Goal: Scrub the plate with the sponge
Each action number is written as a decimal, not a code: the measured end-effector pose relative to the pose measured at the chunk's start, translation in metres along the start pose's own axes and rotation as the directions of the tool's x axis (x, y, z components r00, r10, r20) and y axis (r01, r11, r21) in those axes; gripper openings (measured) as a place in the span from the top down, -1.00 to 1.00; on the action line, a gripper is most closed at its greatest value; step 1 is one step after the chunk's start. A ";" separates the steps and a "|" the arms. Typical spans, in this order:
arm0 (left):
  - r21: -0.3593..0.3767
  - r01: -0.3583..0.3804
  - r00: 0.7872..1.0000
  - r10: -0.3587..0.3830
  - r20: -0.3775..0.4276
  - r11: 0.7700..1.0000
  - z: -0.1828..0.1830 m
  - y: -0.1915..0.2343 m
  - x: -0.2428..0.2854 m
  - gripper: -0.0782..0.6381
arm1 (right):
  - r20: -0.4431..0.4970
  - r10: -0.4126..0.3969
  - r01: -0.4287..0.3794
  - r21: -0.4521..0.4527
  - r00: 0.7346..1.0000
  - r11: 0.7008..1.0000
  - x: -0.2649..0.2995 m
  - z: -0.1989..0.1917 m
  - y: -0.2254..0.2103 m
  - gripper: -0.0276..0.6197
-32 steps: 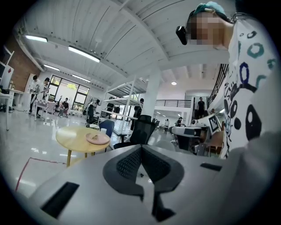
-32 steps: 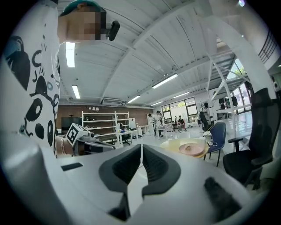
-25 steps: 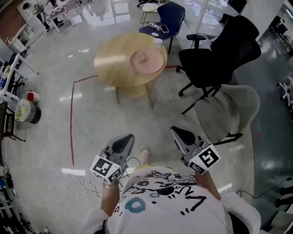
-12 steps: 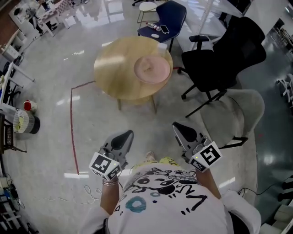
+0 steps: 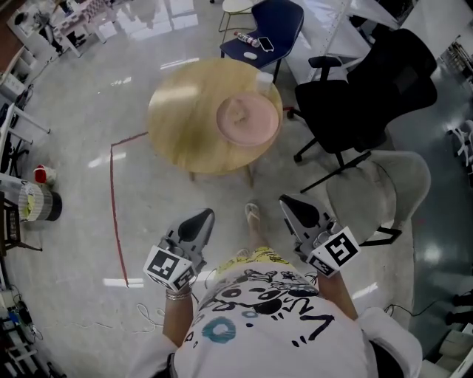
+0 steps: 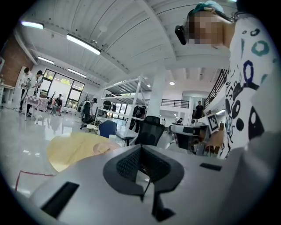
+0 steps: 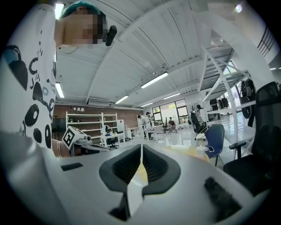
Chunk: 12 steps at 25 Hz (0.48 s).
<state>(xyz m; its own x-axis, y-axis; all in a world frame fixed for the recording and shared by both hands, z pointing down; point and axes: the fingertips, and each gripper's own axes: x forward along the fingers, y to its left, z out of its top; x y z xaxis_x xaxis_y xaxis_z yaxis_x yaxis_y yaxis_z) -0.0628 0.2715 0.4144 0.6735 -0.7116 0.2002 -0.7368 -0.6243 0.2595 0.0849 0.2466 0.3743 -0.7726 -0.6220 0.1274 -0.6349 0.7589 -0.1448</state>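
Note:
A pink plate lies on the right side of a round wooden table some way ahead of me; a small pinkish lump rests on it, and I cannot tell what it is. The left gripper view shows the table and plate low at the left. My left gripper and right gripper are held in front of my body, well short of the table. The left gripper has its pads together with nothing between them. The right gripper is shut and empty too.
A white cup stands at the table's far right edge. A black office chair and a grey chair stand to the right, a blue chair behind the table. Red tape marks the floor at the left.
The table and plate have come nearer and lower in the head view as I walk toward them. Both grippers keep their pose in front of my body, still shut.

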 end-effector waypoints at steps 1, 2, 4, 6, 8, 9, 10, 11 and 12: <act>0.001 -0.005 1.000 0.005 -0.001 1.000 0.001 0.007 0.005 0.73 | -0.003 0.001 -0.001 0.001 1.000 1.000 0.006 0.000 -0.007 0.83; 0.001 -0.011 1.000 0.011 -0.001 1.000 0.003 0.014 0.012 0.73 | -0.007 0.004 -0.004 0.001 1.000 1.000 0.013 0.000 -0.015 0.83; -0.001 -0.022 1.000 0.022 0.004 1.000 0.009 0.028 0.025 0.73 | -0.013 0.012 -0.012 -0.005 1.000 1.000 0.029 0.001 -0.031 0.83; 0.002 -0.031 0.999 0.031 0.009 1.000 0.018 0.043 0.041 0.73 | -0.012 0.025 -0.025 -0.011 1.000 1.000 0.045 0.006 -0.047 0.83; 0.008 -0.042 0.999 0.042 0.009 0.999 0.026 0.057 0.057 0.73 | -0.008 0.039 -0.039 -0.012 0.999 0.999 0.061 0.013 -0.064 0.83; 0.010 -0.049 0.999 0.049 0.009 0.999 0.031 0.064 0.065 0.73 | -0.007 0.045 -0.046 -0.011 0.999 0.999 0.068 0.016 -0.072 0.83; 0.010 -0.055 0.998 0.055 0.010 0.998 0.036 0.071 0.073 0.73 | -0.007 0.053 -0.053 -0.010 0.999 0.999 0.074 0.019 -0.080 0.83; 0.010 -0.060 0.998 0.060 0.012 0.998 0.041 0.076 0.082 0.73 | -0.008 0.060 -0.060 -0.009 0.998 0.998 0.080 0.022 -0.088 0.83; 0.009 -0.064 0.998 0.064 0.014 0.998 0.045 0.081 0.090 0.73 | -0.010 0.067 -0.067 -0.007 0.998 0.998 0.085 0.023 -0.096 0.83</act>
<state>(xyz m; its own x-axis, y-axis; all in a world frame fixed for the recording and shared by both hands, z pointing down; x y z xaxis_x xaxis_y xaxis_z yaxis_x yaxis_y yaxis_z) -0.0648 0.1423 0.4111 0.6238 -0.7546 0.2035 -0.7791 -0.5800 0.2378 0.0795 0.1163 0.3763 -0.8131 -0.5681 0.1270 -0.5818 0.8000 -0.1465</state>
